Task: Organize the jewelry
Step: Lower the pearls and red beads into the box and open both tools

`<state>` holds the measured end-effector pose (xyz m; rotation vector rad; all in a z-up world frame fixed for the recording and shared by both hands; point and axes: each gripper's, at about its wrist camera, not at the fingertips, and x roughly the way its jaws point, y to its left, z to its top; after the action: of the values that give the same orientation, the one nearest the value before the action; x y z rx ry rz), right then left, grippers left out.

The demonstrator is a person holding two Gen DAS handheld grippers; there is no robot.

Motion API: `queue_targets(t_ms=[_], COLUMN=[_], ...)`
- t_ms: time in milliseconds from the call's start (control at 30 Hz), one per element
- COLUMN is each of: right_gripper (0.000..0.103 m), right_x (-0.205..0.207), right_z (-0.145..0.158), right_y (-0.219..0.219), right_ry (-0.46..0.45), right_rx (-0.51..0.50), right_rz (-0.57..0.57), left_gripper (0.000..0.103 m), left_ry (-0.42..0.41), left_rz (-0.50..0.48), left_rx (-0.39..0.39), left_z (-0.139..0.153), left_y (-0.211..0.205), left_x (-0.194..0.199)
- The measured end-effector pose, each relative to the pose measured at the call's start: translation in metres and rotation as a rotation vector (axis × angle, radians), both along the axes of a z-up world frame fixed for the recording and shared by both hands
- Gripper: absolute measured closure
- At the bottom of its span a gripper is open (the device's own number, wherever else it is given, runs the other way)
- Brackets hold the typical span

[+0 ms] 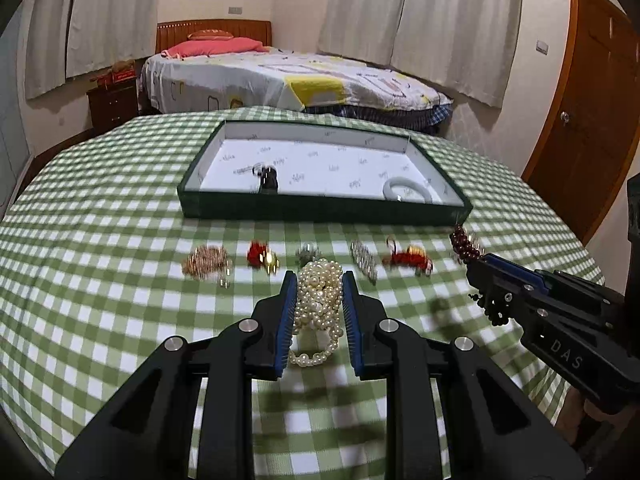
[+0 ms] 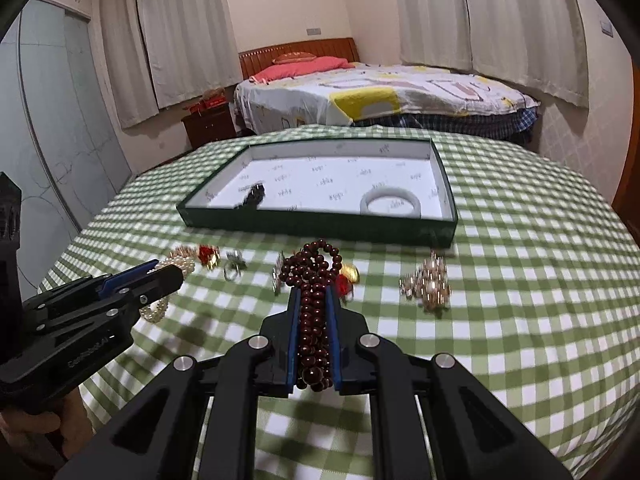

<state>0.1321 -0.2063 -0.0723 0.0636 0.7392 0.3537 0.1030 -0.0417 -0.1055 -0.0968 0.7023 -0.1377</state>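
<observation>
My left gripper (image 1: 319,280) is shut on a bunched white pearl necklace (image 1: 318,304), held above the checked table. My right gripper (image 2: 313,292) is shut on a dark red bead bracelet (image 2: 314,280), also above the table; it shows at the right of the left wrist view (image 1: 480,264). The green tray (image 1: 320,212) with white lining stands beyond both, holding a white bangle (image 1: 406,190) and a small dark piece (image 1: 267,180). Loose jewelry lies in a row before the tray: a gold chain (image 1: 206,264), a red-gold piece (image 1: 262,258), a silver ring (image 1: 307,254).
More pieces lie on the green checked tablecloth (image 1: 120,240): a silver clip (image 1: 364,260), a red tassel piece (image 1: 408,258), a sparkly gold cluster (image 2: 428,286). A bed (image 1: 280,76) stands behind the table, a wooden door (image 1: 580,120) at right.
</observation>
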Motion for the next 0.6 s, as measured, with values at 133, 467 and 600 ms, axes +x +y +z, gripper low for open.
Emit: queue_targets(t_ms=[133,467,600], right_gripper=[0.090,0.090,0.090], right_x=[0.013,0.075,0.106], right_z=[0.011,0.040,0.032], right_y=[0.001,0.017,0.023], right_ry=[-0.020,-0.093,-0.075], right_rx=[0.021,0.059,0.058], right_rz=[0.002,0.003,0.001], left_gripper=[0.080,0.080,0.080], left_ry=[-0.035,-0.137,-0.088], left_rz=[-0.009,-0.023,-0.025], left_rx=[-0.006,-0.017,-0.038], left_z=[0.015,0.051,0.041], left_y=[-0.001,-0.011,-0.012], left_x=[0.015,0.080,0.122])
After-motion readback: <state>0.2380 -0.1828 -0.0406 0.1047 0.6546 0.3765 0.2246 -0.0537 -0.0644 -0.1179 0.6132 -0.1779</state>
